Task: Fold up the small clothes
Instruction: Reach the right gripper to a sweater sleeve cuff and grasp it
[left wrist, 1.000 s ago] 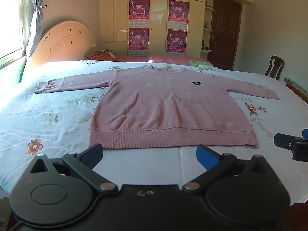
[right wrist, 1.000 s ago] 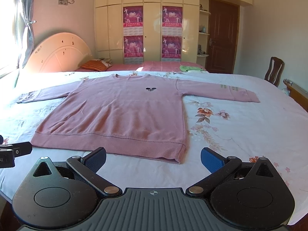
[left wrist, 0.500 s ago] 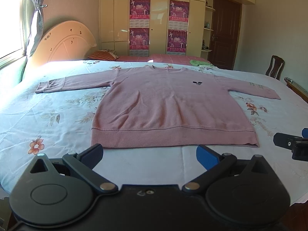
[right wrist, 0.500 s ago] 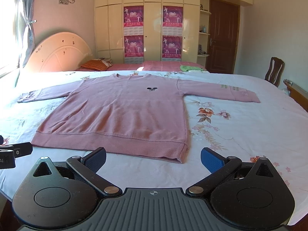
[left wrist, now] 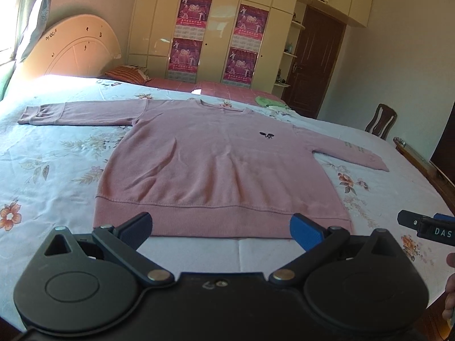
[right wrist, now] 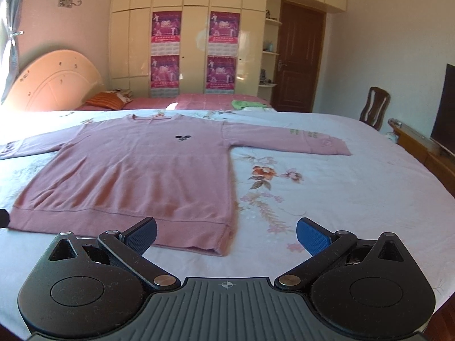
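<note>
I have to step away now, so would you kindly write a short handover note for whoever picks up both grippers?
Left gripper: open, empty, hovering just short of the hem of the pink sweater.
Right gripper: open, empty, near the hem corner on the right.
Sweater: spread flat, front up, on the floral bedsheet, both sleeves stretched out sideways.
Done: laid out and smoothed; no fold made yet.
Left: fold in sleeves and sides, then bring the hem up to the collar.
</note>
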A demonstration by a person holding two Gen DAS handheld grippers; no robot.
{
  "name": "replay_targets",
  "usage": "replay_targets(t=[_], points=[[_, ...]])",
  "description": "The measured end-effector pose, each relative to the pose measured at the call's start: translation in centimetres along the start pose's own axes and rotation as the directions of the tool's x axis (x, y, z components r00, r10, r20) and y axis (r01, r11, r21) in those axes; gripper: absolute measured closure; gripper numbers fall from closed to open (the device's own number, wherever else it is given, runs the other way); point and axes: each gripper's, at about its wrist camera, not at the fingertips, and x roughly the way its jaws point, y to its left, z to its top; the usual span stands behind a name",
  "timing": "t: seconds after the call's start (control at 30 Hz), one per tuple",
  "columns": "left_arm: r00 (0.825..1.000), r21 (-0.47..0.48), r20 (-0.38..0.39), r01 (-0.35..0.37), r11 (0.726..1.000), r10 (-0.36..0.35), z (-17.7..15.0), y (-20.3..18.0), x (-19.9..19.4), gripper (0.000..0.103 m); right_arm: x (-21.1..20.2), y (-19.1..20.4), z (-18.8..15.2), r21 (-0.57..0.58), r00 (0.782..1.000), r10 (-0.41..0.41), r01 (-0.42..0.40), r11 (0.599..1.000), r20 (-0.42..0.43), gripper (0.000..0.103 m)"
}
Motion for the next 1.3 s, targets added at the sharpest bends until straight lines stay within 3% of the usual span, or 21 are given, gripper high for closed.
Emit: replay_targets(t=[0.13, 0.2, 0.3, 0.33, 0.37, 0.43, 0.63, 0.73, 0.93, 1.03, 1.13, 1.23, 1.3], points=[[1.000, 0.035, -0.023, -0.014, 0.999, 0.015, 1.6, -0.1, 3.1, 0.000, 4.1, -3.7, 1.3, 0.129, 0.997, 0.000, 0.010, 0.992, -0.083, 0.000], [0.999, 0.039, -0.044, 0.006, 0.999, -0.004, 2.4, 0.0, 5.2, 0.001, 5.9, -5.4, 2.2, 0.155, 0.998, -0.004, 0.014, 0.988, -0.067, 0.000], [0.998, 0.060, -0.054, -0.041, 0.997, 0.044, 3.7, 0.0, 8.6, 0.002, 9.4, -8.5, 3.9, 0.249, 0.996, 0.038, -0.018, 0.968, -0.075, 0.000], [0.996, 0.069, -0.065, -0.052, 0.996, 0.056, 4.3, -0.1, 10.1, 0.006, 10.5, -9.7, 4.6, 0.278, 0.996, 0.051, -0.030, 0.960, -0.067, 0.000], [0.995, 0.078, -0.073, -0.057, 0.995, 0.062, 4.8, -0.1, 11.5, 0.015, 11.6, -10.8, 5.2, 0.295, 0.998, 0.043, -0.027, 0.955, -0.046, 0.000], [0.993, 0.101, -0.088, -0.069, 0.993, 0.078, 5.9, -0.5, 14.5, 0.023, 13.9, -12.6, 6.7, 0.300, 0.999, 0.012, -0.001, 0.954, -0.033, 0.000], [0.986, 0.081, -0.062, -0.149, 0.986, 0.154, 9.5, -1.3, 21.3, 0.019, 20.4, -18.9, 10.9, 0.348, 0.997, -0.073, 0.062, 0.936, 0.019, 0.001], [0.981, 0.077, -0.078, -0.175, 0.982, 0.181, 11.0, -1.8, 24.1, 0.015, 23.7, -22.1, 12.3, 0.381, 0.994, -0.111, 0.104, 0.919, -0.001, 0.037], [0.973, 0.074, -0.096, -0.205, 0.976, 0.212, 12.2, -2.0, 27.1, 0.015, 30.2, -29.0, 13.1, 0.532, 0.991, -0.135, 0.127, 0.837, -0.024, 0.038], [0.960, 0.094, -0.137, -0.232, 0.968, 0.243, 11.8, -1.4, 28.2, 0.015, 33.1, -32.7, 12.7, 0.641, 0.991, -0.126, 0.128, 0.757, -0.049, 0.064], [0.946, 0.099, -0.176, -0.260, 0.961, 0.274, 11.4, -0.5, 29.0, 0.015, 34.6, -35.4, 12.0, 0.717, 0.992, -0.102, 0.120, 0.687, -0.069, 0.068], [0.939, 0.084, -0.191, -0.274, 0.958, 0.285, 11.2, 0.1, 29.1, 0.015, 34.6, -36.7, 11.7, 0.748, 0.996, -0.070, 0.086, 0.658, -0.052, 0.068], [0.935, 0.087, -0.199, -0.282, 0.956, 0.294, 11.1, 0.1, 29.3, 0.015, 34.3, -36.9, 11.9, 0.737, 0.997, -0.056, 0.073, 0.672, -0.048, 0.068]])
